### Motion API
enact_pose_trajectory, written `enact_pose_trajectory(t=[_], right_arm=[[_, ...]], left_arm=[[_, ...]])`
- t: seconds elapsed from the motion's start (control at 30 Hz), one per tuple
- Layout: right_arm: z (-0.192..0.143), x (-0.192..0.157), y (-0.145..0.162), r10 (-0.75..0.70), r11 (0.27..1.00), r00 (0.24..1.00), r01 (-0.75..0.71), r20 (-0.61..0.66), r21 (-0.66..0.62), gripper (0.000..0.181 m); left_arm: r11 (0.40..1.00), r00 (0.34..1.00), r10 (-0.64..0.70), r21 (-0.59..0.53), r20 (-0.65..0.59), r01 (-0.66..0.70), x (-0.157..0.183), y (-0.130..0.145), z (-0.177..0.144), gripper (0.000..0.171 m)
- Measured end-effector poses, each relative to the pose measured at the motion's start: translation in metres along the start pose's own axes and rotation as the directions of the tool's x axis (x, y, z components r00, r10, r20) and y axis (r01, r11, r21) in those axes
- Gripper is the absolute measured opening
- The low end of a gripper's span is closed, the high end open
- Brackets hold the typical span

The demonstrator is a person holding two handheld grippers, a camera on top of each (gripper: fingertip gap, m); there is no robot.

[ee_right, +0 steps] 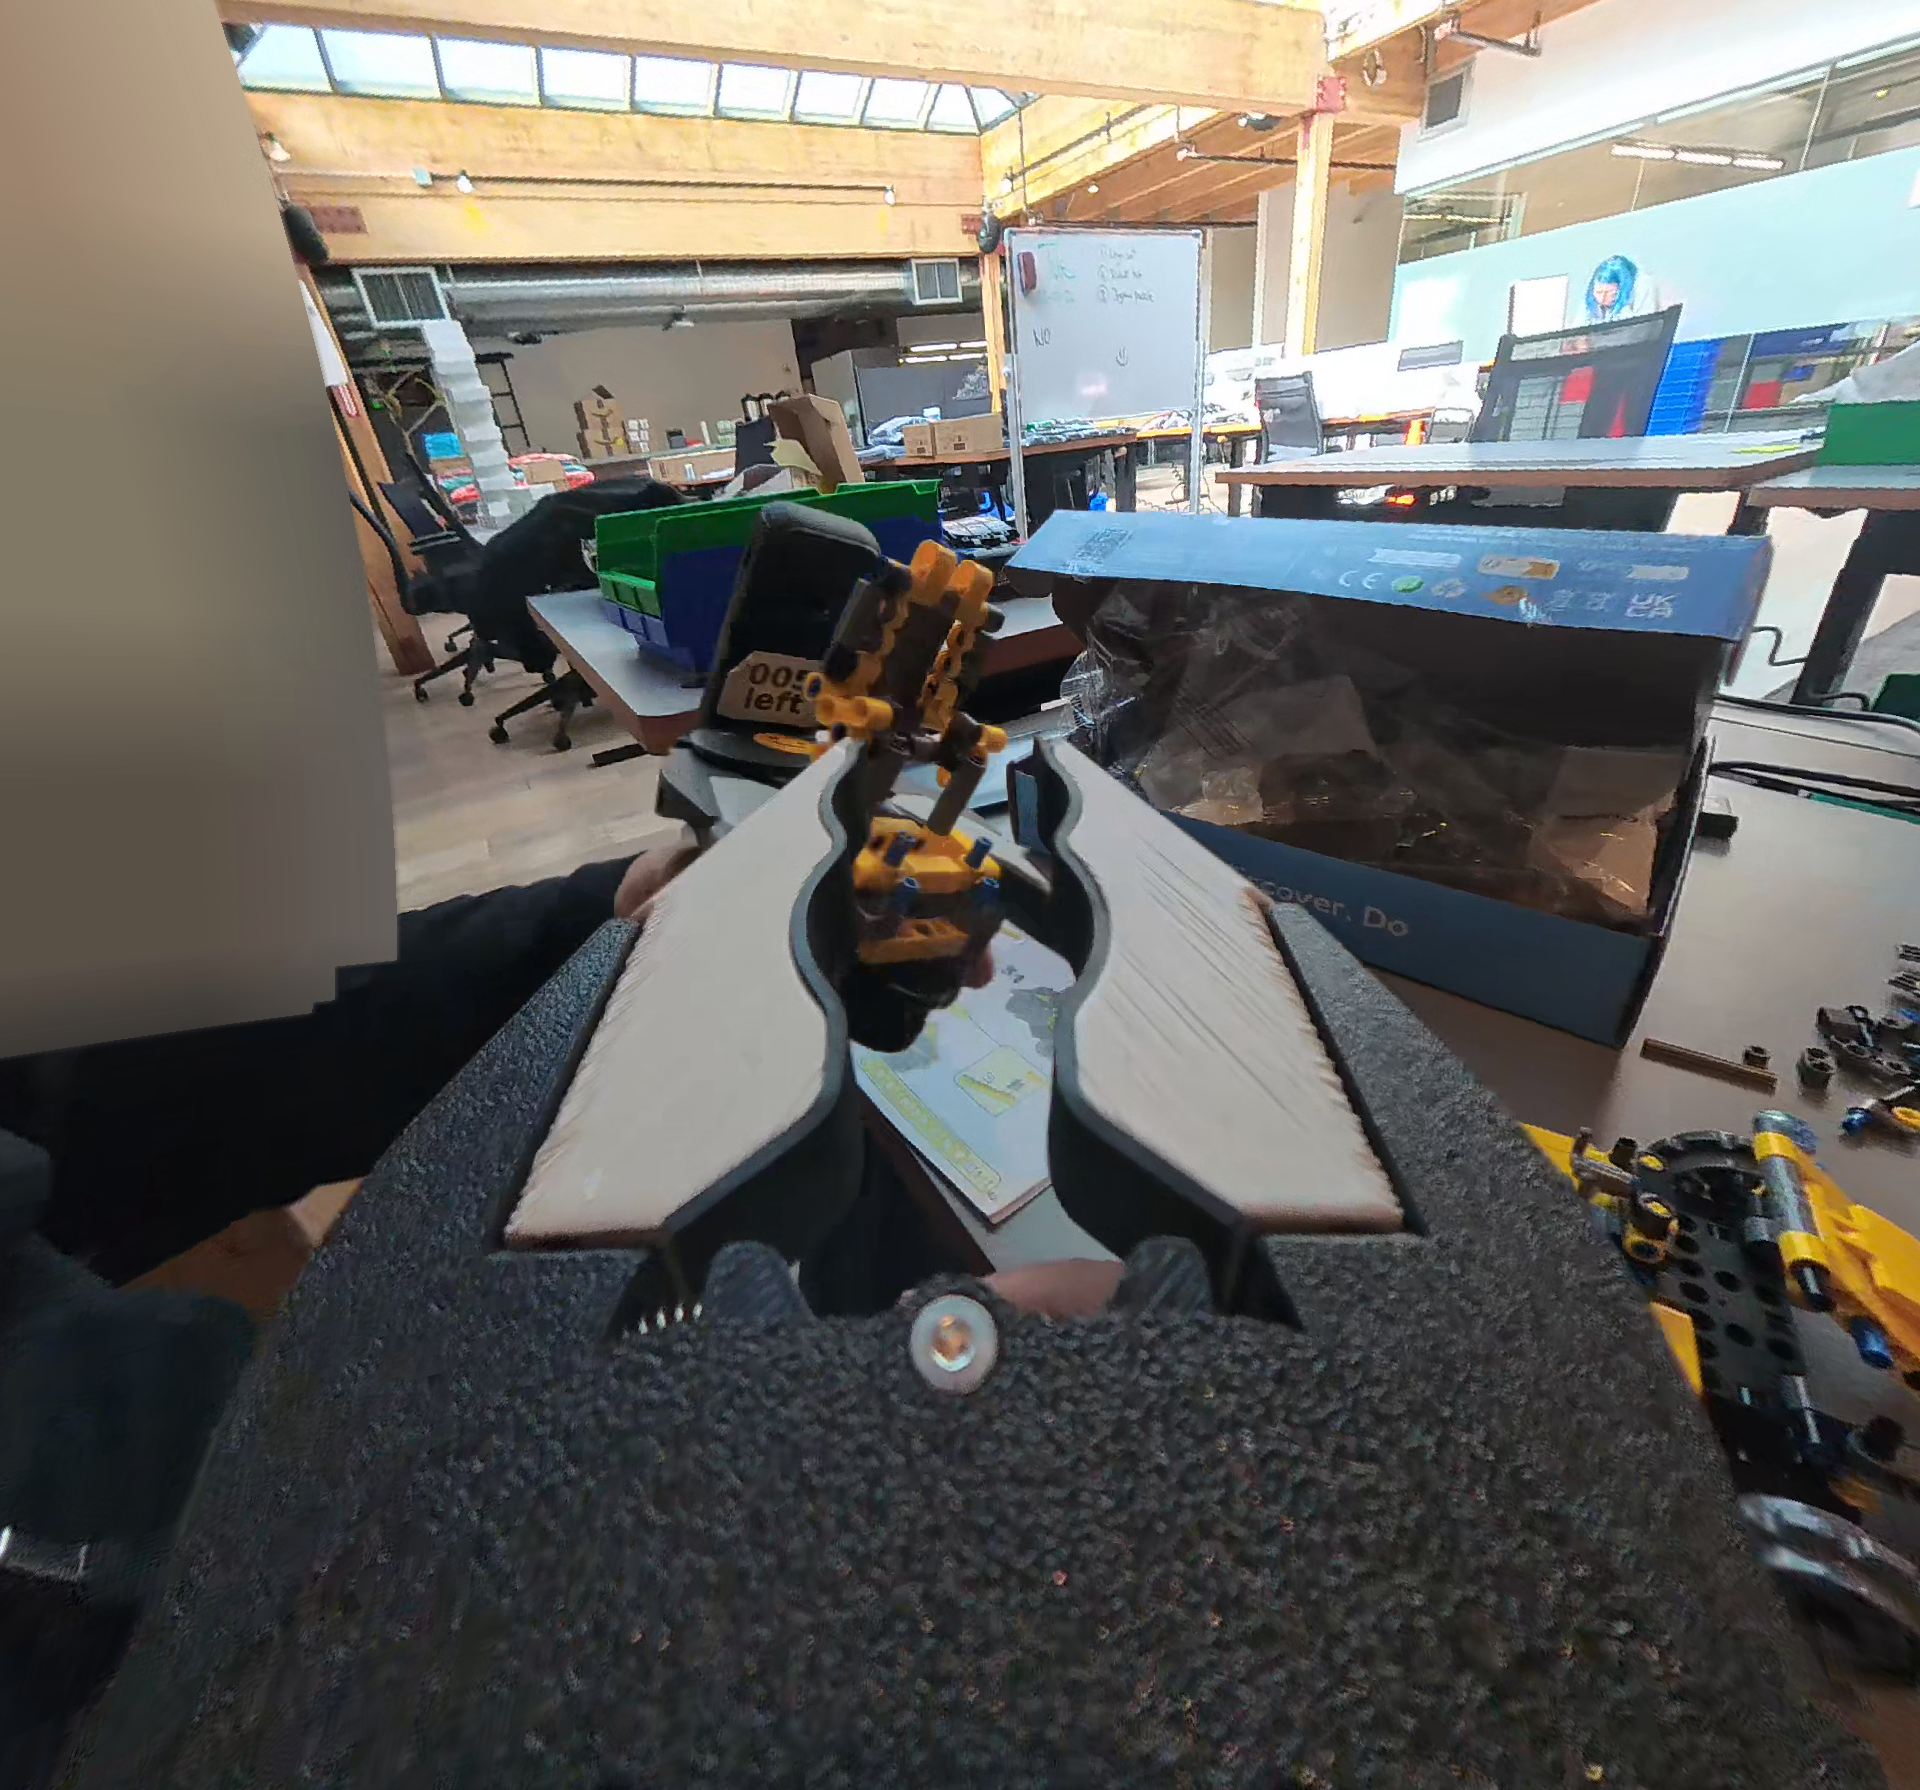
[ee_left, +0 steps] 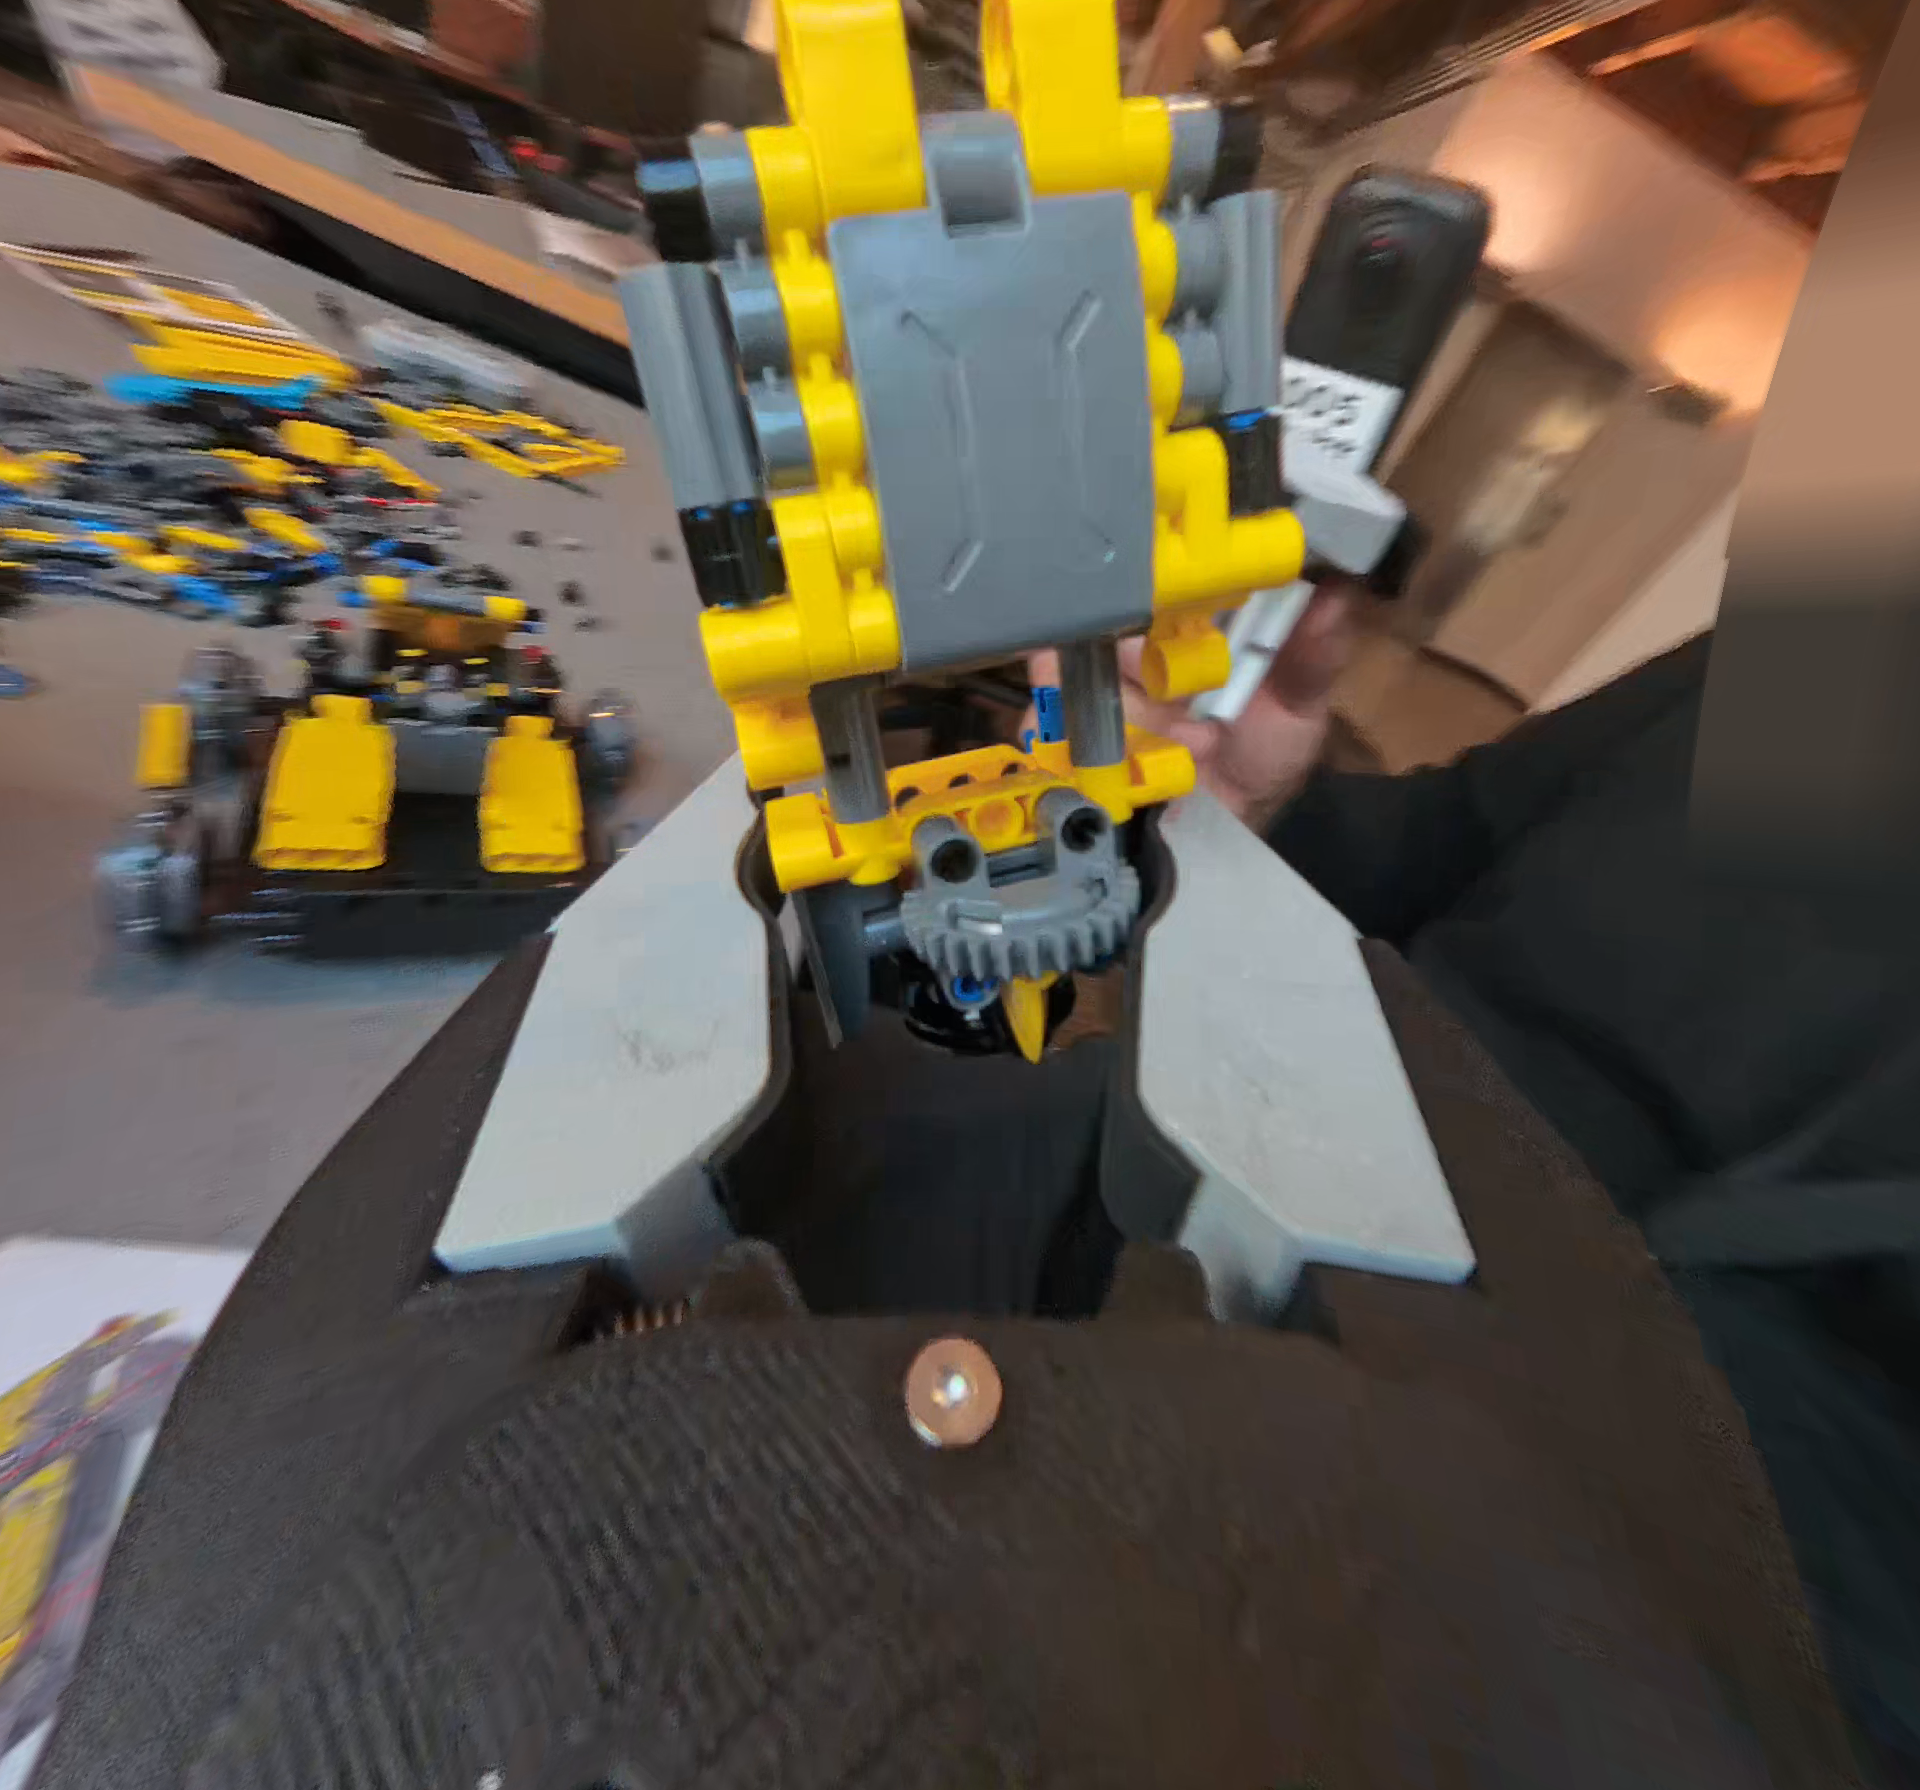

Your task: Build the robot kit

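Observation:
My left gripper point(ee_left: 961, 805) is shut on the base of a yellow and grey brick assembly point(ee_left: 987, 410) and holds it upright above the table. A grey gear point(ee_left: 1013, 930) sits at its bottom between the fingers. The right gripper's black camera body point(ee_left: 1382, 286) shows behind the assembly, with a hand under it. In the right wrist view my right gripper point(ee_right: 940, 758) has its jaws apart. The same assembly point(ee_right: 914, 701) shows through the gap, a little beyond the tips. I cannot tell if a tip touches it. The left gripper's body point(ee_right: 790, 618) stands behind it.
Loose yellow, blue and black pieces point(ee_left: 260, 493) and a part-built vehicle base point(ee_left: 364, 805) lie on the table to the left. An instruction booklet point(ee_right: 966, 1086) lies below. An open blue box of plastic bags point(ee_right: 1403, 753) and another part-built model point(ee_right: 1766, 1273) are on the right. There is about 6 cm between the tips of the two grippers. About 20 cm separates my left fingertips from the part-built model point(ee_right: 1766, 1273).

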State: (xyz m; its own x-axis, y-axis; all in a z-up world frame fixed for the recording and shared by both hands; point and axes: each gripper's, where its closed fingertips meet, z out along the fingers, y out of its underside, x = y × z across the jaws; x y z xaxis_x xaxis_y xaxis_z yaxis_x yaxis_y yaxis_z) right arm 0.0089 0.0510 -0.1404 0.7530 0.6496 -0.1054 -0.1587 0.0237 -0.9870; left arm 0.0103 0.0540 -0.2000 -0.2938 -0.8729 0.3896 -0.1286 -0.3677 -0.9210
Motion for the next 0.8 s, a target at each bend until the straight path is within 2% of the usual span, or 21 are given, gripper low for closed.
enact_pose_trajectory(t=[0.1,0.17,0.23,0.33,0.43,0.67,0.8], right_arm=[[-0.006,0.001,-0.001,-0.020,1.000,1.000,0.020,0.009,0.002,0.029],[-0.007,0.002,0.003,-0.010,1.000,1.000,0.010,0.023,-0.002,0.028],[-0.007,0.003,0.007,0.017,1.000,0.999,-0.017,0.036,-0.006,0.028],[-0.007,0.002,0.011,0.029,1.000,0.998,-0.029,0.051,-0.009,0.028],[-0.007,-0.005,0.011,0.002,1.000,0.997,-0.001,0.078,-0.004,0.028],[-0.007,-0.022,0.015,-0.083,0.996,0.988,0.086,0.131,-0.017,0.028],[-0.006,-0.029,0.017,-0.093,0.995,0.983,0.097,0.156,-0.019,0.028]], left_arm=[[0.992,0.963,-0.075,0.082,-0.260,0.099,0.034,-0.012,-0.010,0.066],[0.965,0.879,-0.140,0.135,-0.455,0.223,0.054,-0.026,-0.024,0.065],[0.939,0.806,-0.159,0.164,-0.570,0.301,0.065,-0.035,-0.035,0.066],[0.941,0.769,-0.145,0.154,-0.623,0.302,0.073,-0.032,-0.041,0.065],[0.964,0.731,-0.101,0.116,-0.674,0.241,0.089,-0.021,-0.046,0.066],[0.998,0.751,-0.035,0.013,-0.660,0.057,0.102,0.012,-0.043,0.066],[1.000,0.690,0.006,0.005,-0.724,-0.003,0.122,0.017,-0.052,0.066]])
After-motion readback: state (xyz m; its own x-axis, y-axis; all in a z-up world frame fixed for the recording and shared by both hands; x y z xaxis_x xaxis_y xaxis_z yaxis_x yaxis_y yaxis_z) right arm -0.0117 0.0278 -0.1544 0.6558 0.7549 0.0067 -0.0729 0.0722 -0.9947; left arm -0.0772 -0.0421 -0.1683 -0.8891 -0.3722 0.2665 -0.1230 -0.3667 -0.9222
